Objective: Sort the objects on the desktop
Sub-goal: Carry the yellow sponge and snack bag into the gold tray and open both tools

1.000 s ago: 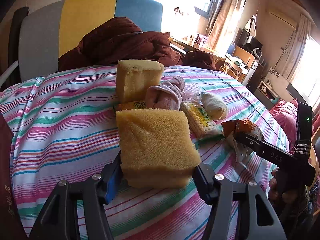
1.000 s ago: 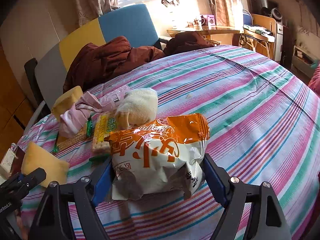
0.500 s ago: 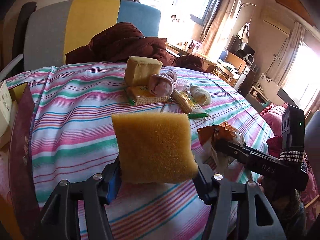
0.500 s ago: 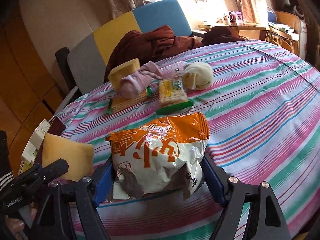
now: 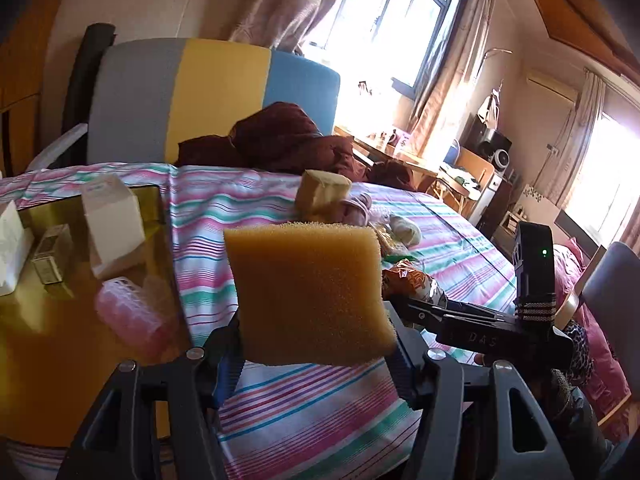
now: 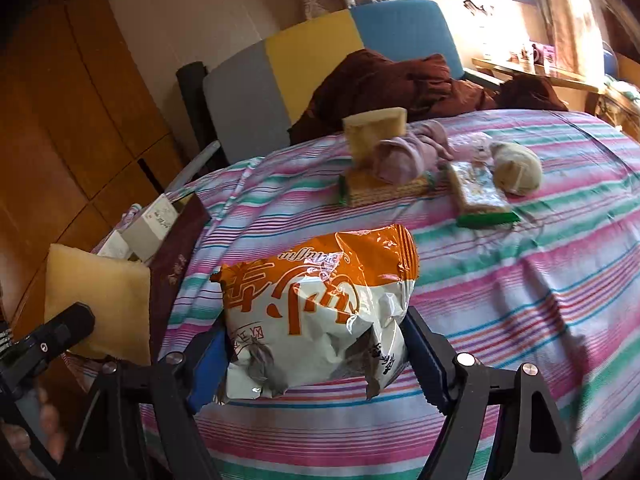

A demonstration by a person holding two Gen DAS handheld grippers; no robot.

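Porous square sponge [image 5: 310, 292] pinched in left gripper [image 5: 316, 354]; crinkly foil snack bag [image 6: 320, 312] in right gripper [image 6: 316, 364].

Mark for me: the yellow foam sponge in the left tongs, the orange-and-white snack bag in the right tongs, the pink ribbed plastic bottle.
yellow foam sponge [image 5: 308, 292], left wrist view, centre of front face.
orange-and-white snack bag [image 6: 320, 304], right wrist view, middle of printed front.
pink ribbed plastic bottle [image 5: 128, 312], left wrist view, ribbed body.

Sunlit windows [image 5: 394, 16] behind a tricolour chair [image 5: 216, 96].
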